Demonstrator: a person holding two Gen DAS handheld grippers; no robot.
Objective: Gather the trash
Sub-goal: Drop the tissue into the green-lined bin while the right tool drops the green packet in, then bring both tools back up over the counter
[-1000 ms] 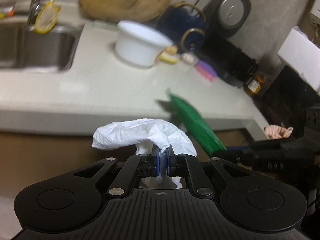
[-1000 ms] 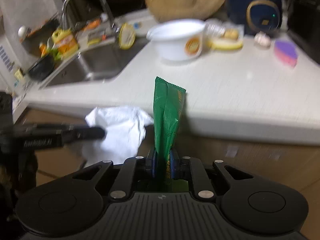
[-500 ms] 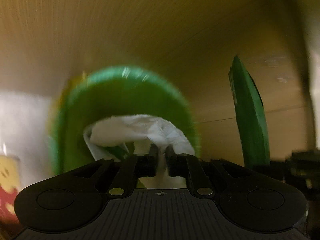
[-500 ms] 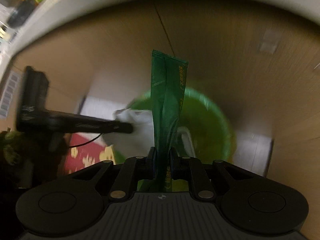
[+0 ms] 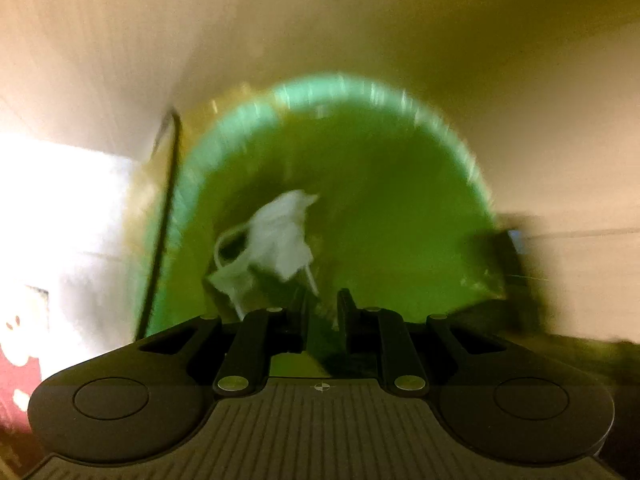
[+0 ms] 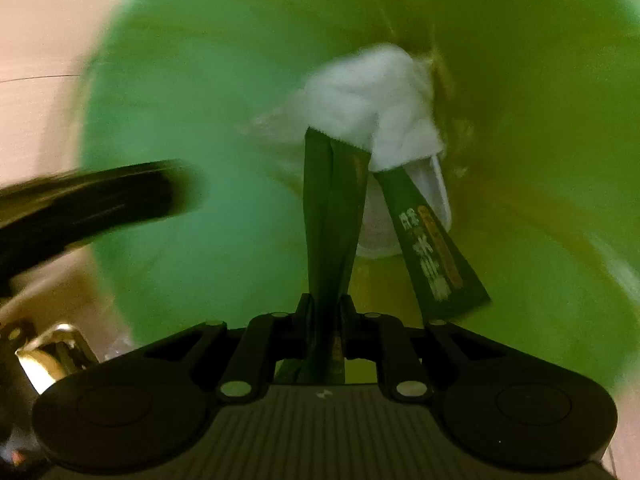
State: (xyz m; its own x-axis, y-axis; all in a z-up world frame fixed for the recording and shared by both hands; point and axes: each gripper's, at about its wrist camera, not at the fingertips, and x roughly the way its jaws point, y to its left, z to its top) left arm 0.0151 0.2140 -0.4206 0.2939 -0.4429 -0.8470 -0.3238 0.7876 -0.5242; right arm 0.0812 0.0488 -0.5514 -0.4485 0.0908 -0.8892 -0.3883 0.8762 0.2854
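A round green bin (image 5: 360, 92) fills both views from above. A crumpled white tissue (image 5: 280, 236) is loose inside it, clear of my left gripper (image 5: 323, 304), whose jaws are opening with nothing between them. In the right wrist view my right gripper (image 6: 325, 308) is shut on a long green wrapper (image 6: 332, 208), which sticks up over the bin's (image 6: 180, 100) inside. The tissue (image 6: 372, 100) lies just beyond the wrapper's tip. The left gripper's dark finger (image 6: 100, 200) reaches in from the left, blurred.
A second green printed packet (image 6: 436, 256) and a white item (image 6: 438, 196) lie in the bin. A wooden cabinet front (image 5: 320, 20) rises behind it. A thin black handle or cord (image 5: 164, 220) runs along the bin's left side, with a red patterned mat (image 5: 16, 380) further left.
Both grippers dropped from counter height down to the green bin. The left gripper let go of the tissue, which now lies loose in the bin. The right gripper still holds the green wrapper.
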